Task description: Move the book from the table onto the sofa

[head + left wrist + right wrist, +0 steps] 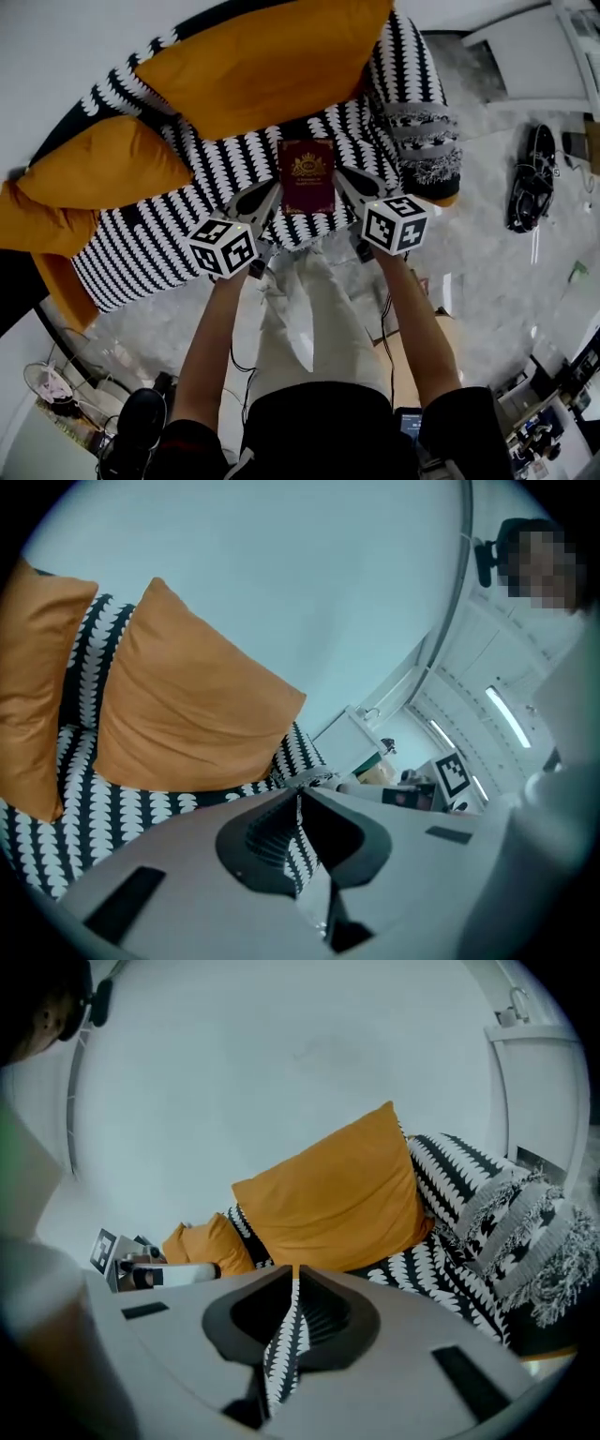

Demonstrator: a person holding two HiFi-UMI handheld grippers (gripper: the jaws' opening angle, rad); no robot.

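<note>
A dark red book with a gold crest lies flat on the seat of the black-and-white patterned sofa. My left gripper hangs just left of the book and my right gripper just right of it, both apart from it. In the left gripper view the left gripper is shut with nothing between its jaws. The right gripper in its own view is likewise shut and empty. The book does not show in either gripper view.
Two orange cushions lean on the sofa back. A fringed throw drapes the sofa arm at right. On the marble floor lie a black object with cables at right and a small fan at lower left.
</note>
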